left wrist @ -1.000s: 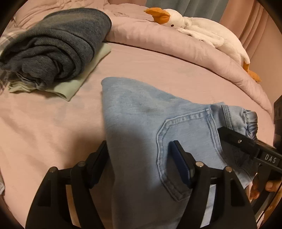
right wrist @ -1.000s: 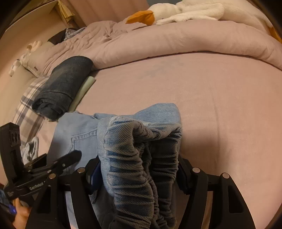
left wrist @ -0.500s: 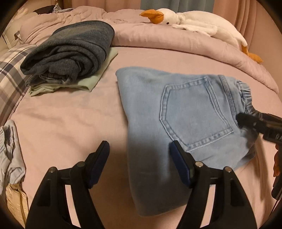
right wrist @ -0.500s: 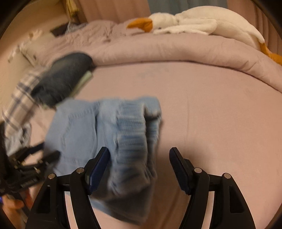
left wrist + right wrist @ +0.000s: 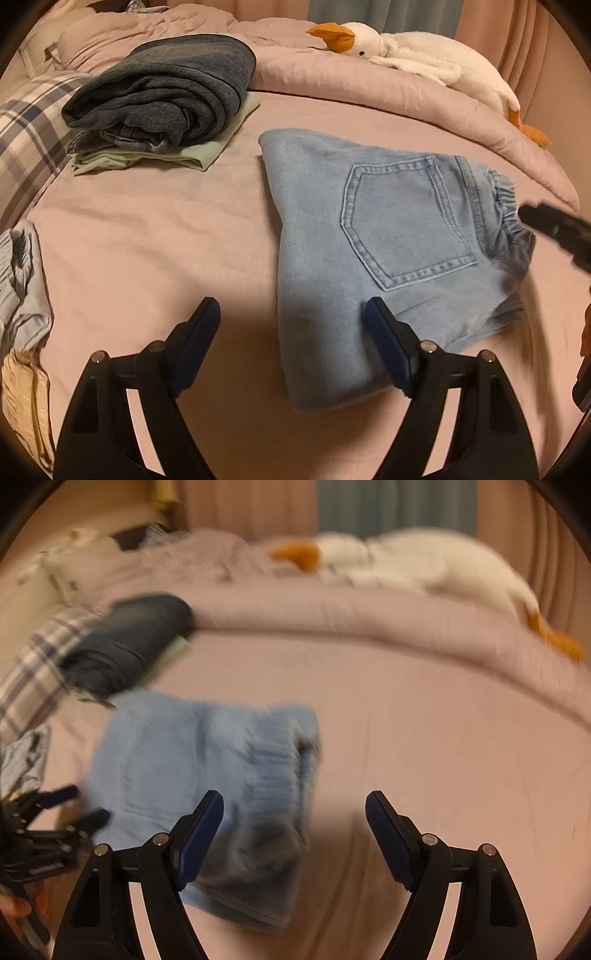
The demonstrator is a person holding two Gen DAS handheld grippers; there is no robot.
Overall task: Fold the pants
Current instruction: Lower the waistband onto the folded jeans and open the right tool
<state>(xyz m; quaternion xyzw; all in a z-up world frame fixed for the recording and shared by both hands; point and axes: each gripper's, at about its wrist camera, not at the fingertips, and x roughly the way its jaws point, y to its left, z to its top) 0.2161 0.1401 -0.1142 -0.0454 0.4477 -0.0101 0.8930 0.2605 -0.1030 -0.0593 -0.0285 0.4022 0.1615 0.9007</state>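
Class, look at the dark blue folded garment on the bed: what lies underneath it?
Under the dark blue garment lies a folded pale green garment, its edges sticking out. The rest of it, and anything between them, is covered.

1. A pink bed sheet [image 5: 147,236] covers the bed.
2. A folded dark grey-blue garment [image 5: 166,88] sits on top of a folded pale green one [image 5: 199,157], far left of the bed.
3. A white plush goose [image 5: 413,55] with an orange beak lies along a rolled pink duvet [image 5: 369,88] at the far side.
4. A plaid pillow [image 5: 29,133] lies at the left edge.
5. Crumpled light blue cloth [image 5: 22,288] and yellowish cloth [image 5: 26,402] lie at the near left.
6. Curtains [image 5: 391,506] hang behind, blurred.
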